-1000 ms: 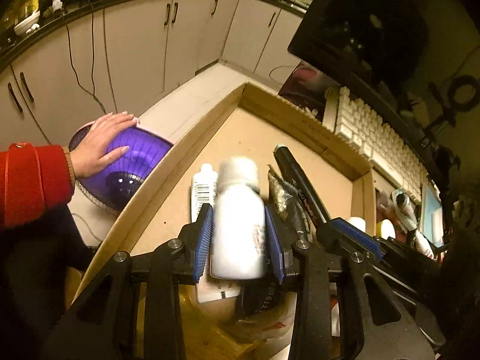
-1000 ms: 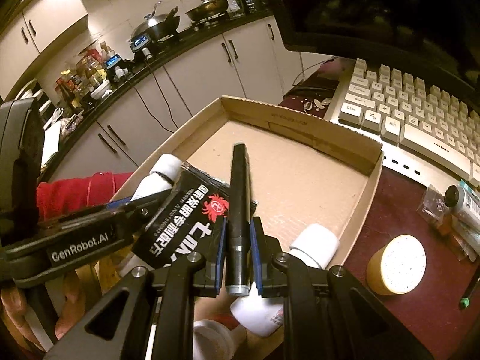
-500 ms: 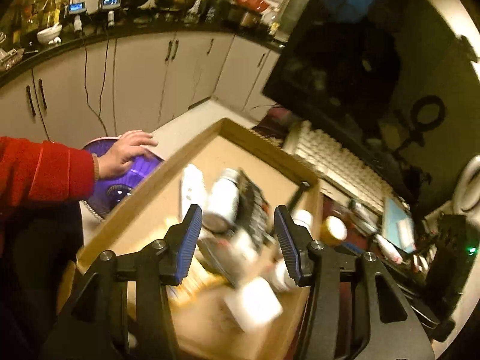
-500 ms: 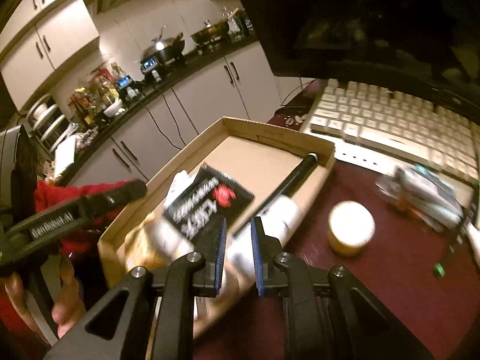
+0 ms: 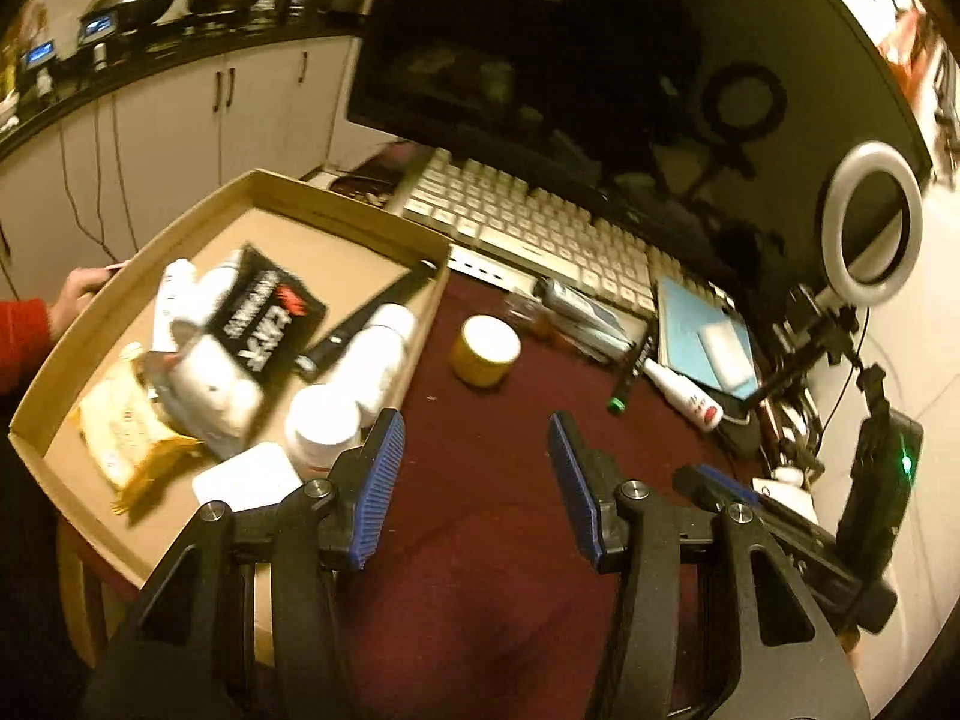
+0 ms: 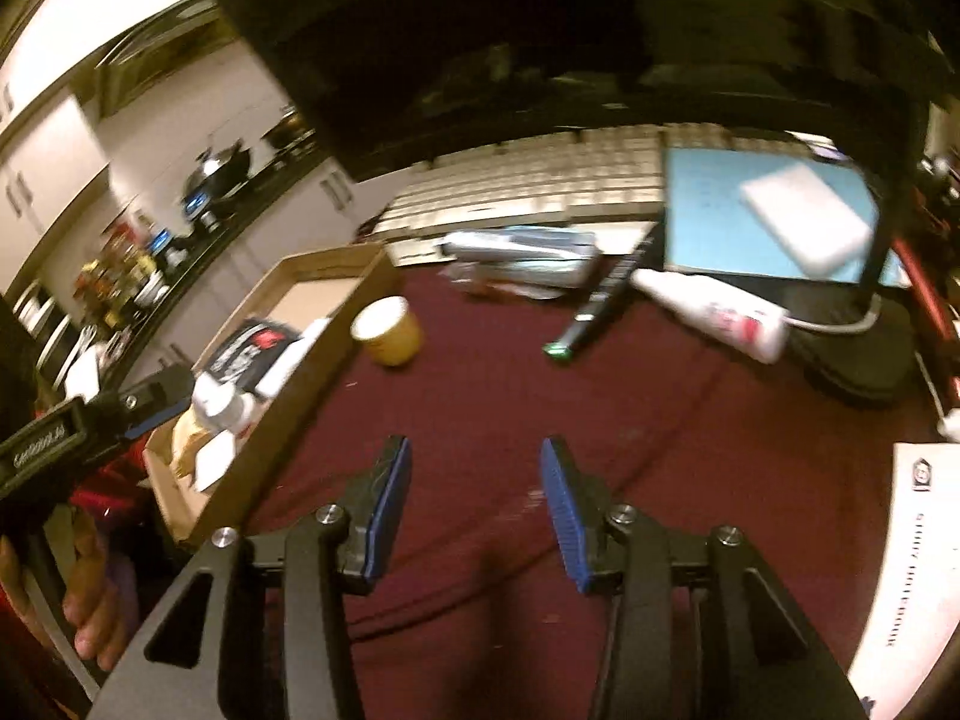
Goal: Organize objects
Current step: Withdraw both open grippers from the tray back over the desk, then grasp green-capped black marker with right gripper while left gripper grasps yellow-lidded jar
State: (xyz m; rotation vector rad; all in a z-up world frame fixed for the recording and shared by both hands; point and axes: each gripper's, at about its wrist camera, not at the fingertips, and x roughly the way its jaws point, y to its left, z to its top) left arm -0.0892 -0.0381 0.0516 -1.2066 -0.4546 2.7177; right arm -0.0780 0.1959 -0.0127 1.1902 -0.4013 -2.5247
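Note:
A cardboard tray (image 5: pixel 336 204) at the left holds white bottles (image 5: pixel 372 354), a black packet (image 5: pixel 264 324), a black pen (image 5: pixel 372 312), a yellow snack bag (image 5: pixel 120 426) and a white box (image 5: pixel 246 480). The tray also shows in the right wrist view (image 6: pixel 312 384). My left gripper (image 5: pixel 474 438) is open and empty above the dark red table, right of the tray. My right gripper (image 6: pixel 474 468) is open and empty over the table. A yellow jar (image 5: pixel 485 349) (image 6: pixel 389 330), a black marker (image 6: pixel 594 306) and a white tube (image 6: pixel 714 312) lie on the table.
A white keyboard (image 5: pixel 540 222) and a dark monitor (image 5: pixel 600 60) stand behind. A blue notebook (image 6: pixel 768 216) with a white block lies at the right. A ring light (image 5: pixel 870 222) on a stand is at the far right. A red-sleeved hand (image 5: pixel 78 294) is at the tray's left.
Both grippers let go of their loads, the white bottle and the black pen, which now lie in the tray. Both pulled back and swung right over the table, jaws open.

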